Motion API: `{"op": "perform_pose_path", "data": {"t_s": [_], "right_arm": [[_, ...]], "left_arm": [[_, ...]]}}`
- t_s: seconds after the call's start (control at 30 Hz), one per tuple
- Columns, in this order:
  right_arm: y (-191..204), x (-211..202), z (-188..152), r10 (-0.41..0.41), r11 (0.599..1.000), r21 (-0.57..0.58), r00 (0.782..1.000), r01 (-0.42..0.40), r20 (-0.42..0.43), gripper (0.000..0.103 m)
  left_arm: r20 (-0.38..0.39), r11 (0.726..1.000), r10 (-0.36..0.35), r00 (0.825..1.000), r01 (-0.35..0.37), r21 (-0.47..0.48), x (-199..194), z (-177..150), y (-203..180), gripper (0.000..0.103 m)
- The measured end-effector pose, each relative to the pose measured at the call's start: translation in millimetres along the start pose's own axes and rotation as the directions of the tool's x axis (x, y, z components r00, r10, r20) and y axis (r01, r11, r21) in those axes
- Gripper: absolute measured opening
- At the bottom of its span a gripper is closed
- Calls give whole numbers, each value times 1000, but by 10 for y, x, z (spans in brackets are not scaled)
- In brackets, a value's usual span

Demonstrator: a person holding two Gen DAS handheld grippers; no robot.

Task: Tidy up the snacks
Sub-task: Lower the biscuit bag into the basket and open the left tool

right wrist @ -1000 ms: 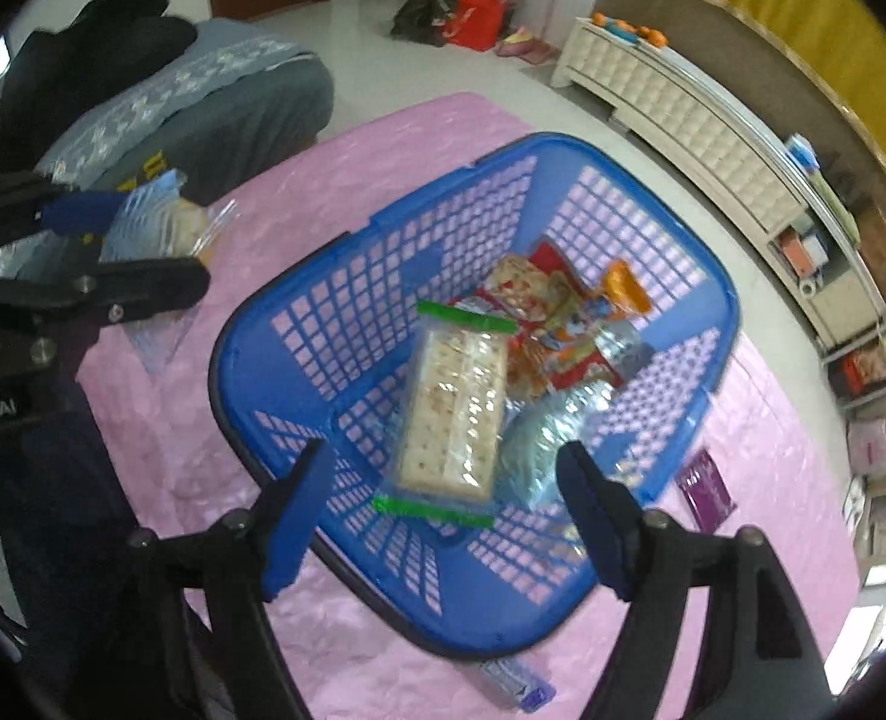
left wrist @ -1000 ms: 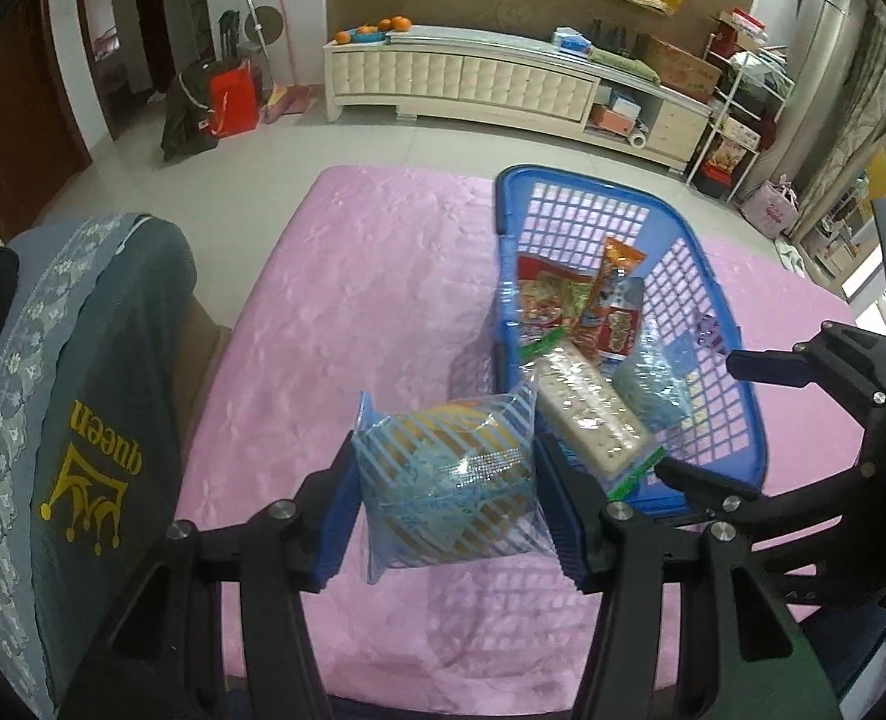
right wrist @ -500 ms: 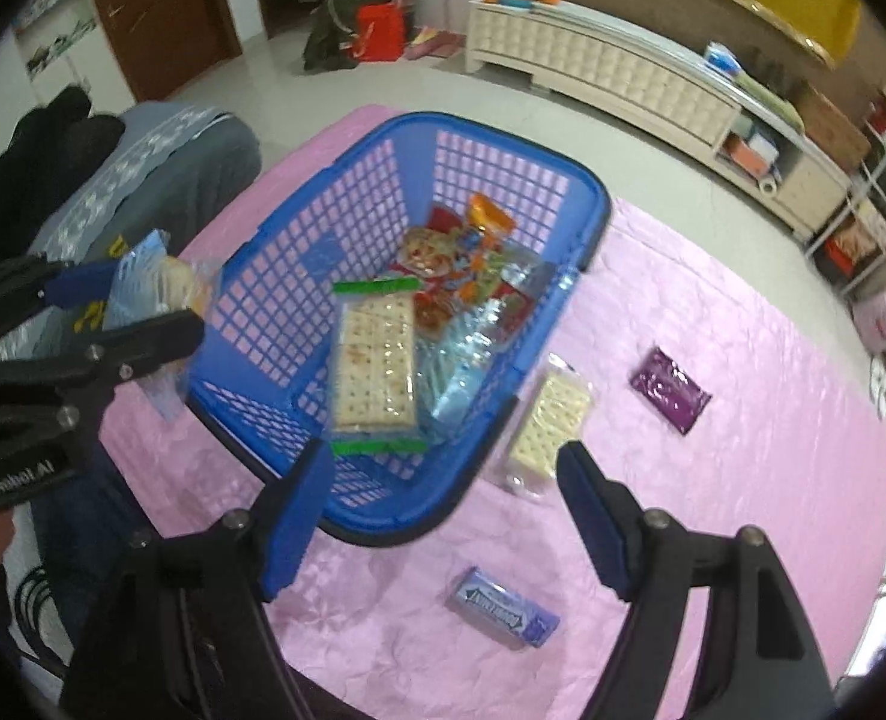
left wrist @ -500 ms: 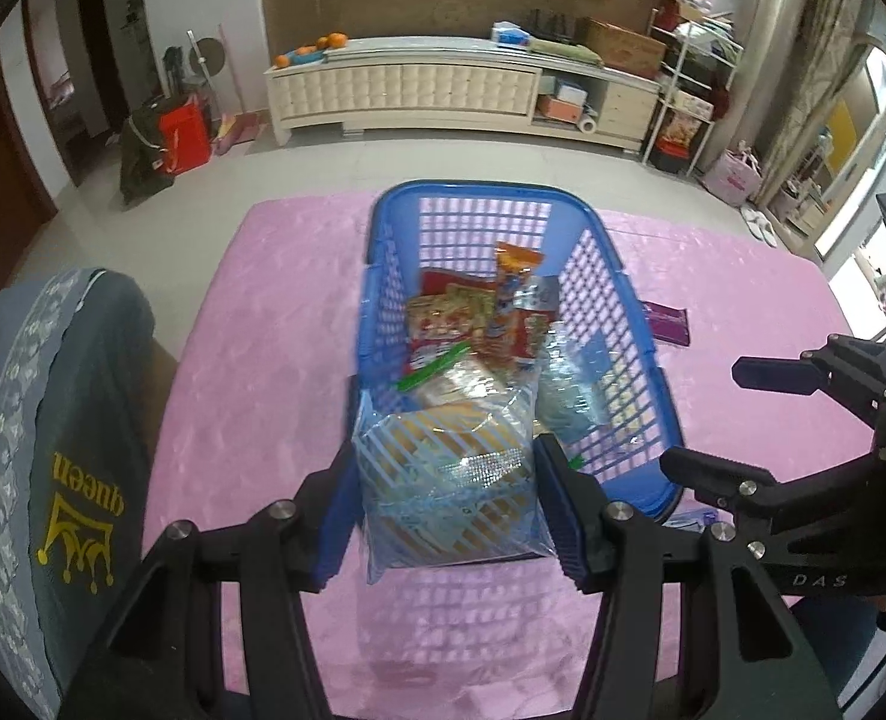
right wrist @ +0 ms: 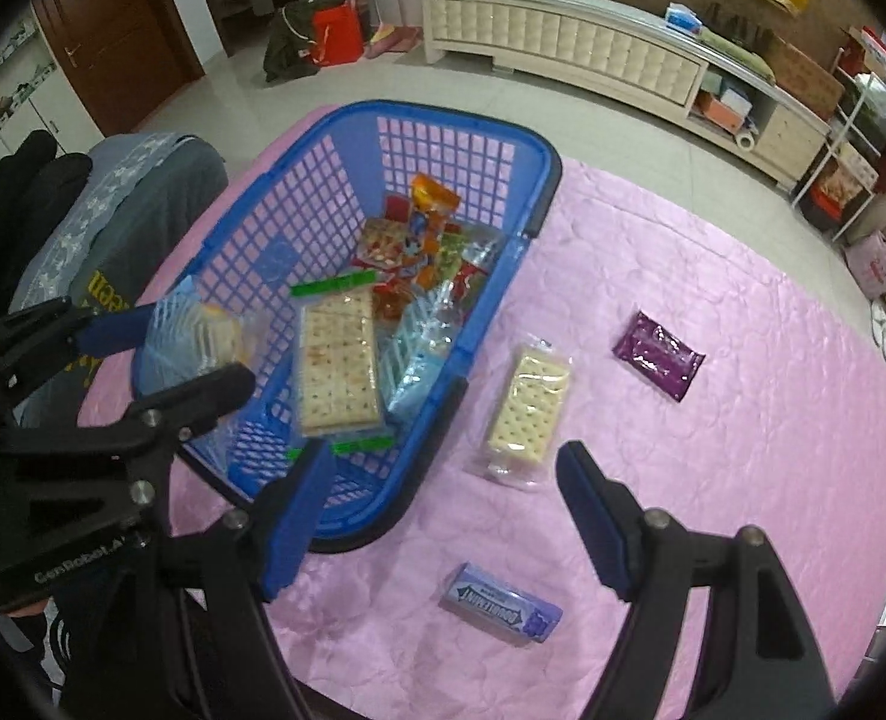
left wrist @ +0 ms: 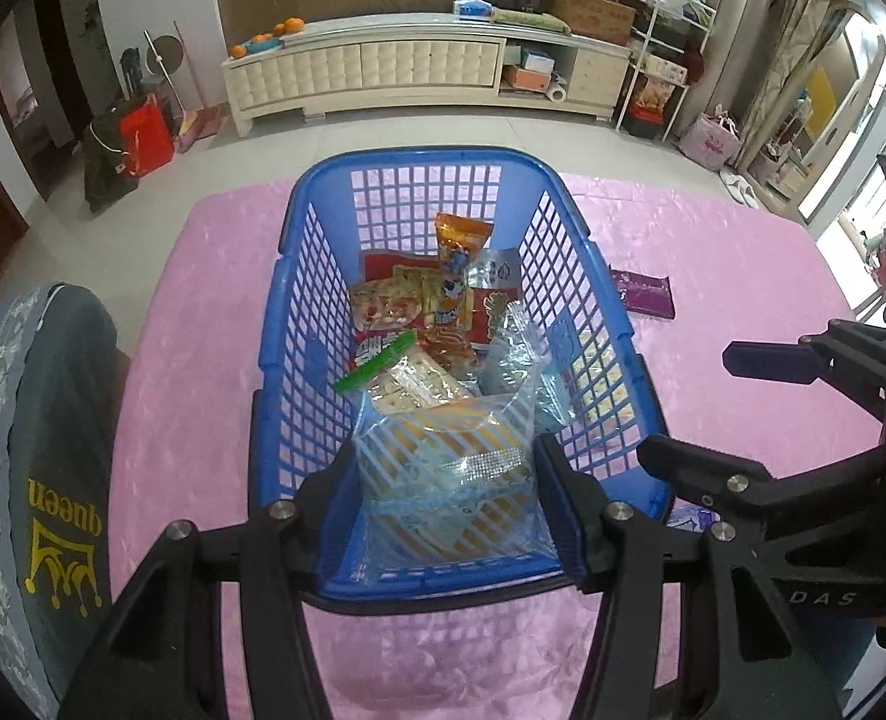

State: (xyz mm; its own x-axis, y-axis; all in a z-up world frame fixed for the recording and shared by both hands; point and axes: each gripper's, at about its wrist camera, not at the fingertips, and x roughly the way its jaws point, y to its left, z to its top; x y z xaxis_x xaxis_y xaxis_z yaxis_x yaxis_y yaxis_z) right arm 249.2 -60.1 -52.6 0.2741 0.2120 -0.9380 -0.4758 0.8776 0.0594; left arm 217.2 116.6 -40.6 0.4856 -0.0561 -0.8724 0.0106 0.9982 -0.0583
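A blue plastic basket (left wrist: 419, 159) stands on the pink tablecloth and holds several snack packs, among them a cracker pack (right wrist: 338, 378). My left gripper (left wrist: 446, 501) is shut on a clear blue-striped bag (left wrist: 443, 438) with a yellowish pastry inside, and holds it over the basket's near end. The right wrist view shows that bag (right wrist: 197, 336) at the basket's left rim. My right gripper (right wrist: 443, 462) is open and has nothing between its pads. It hangs over the cloth by the basket's right wall. A second cracker pack (right wrist: 527, 414), a purple packet (right wrist: 659, 354) and a gum pack (right wrist: 500, 603) lie on the cloth.
A chair with a grey cover (left wrist: 29, 450) stands against the table's left side. The pink cloth (right wrist: 743, 480) runs on to the right of the loose packs. A long white cabinet (left wrist: 395, 72) lines the far wall across the tiled floor.
My left gripper has carried the striped bag from the cloth left of the basket to over its near end. The right gripper has swung off the basket, rightward over the loose packs.
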Motion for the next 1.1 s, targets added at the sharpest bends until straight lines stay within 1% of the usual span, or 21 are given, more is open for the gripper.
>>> {"op": "perform_pose_path", "data": {"t_s": [0.13, 0.33, 0.4, 0.57, 0.9, 1.1], "right_arm": [[-27, 71, 5, 3, 1000, 19, 1000, -3, -10, 80], [-48, 107, -20, 17, 999, 41, 1000, -16, -21, 80], [-48, 98, -32, 16, 999, 40, 1000, -15, -21, 80], [-61, 21, -68, 24, 999, 47, 1000, -23, -9, 80], [-192, -243, -180, 20, 997, 69, 999, -22, 36, 80], [-352, -461, -324, 7, 996, 88, 998, -12, 67, 80]], "left_arm": [[-15, 1000, -14, 1000, 14, -22, 50, -1, 67, 53], [-31, 1000, -2, 1000, 1, -28, 98, -51, 108, 54], [-34, 999, -4, 999, 3, -33, 88, -65, 108, 65], [-15, 1000, 14, 1000, -14, -26, -6, -82, 82, 72], [22, 1000, 11, 1000, -10, -20, -276, -99, -47, 72], [47, 1000, -7, 999, 7, 9, -402, -60, -301, 72]]}}
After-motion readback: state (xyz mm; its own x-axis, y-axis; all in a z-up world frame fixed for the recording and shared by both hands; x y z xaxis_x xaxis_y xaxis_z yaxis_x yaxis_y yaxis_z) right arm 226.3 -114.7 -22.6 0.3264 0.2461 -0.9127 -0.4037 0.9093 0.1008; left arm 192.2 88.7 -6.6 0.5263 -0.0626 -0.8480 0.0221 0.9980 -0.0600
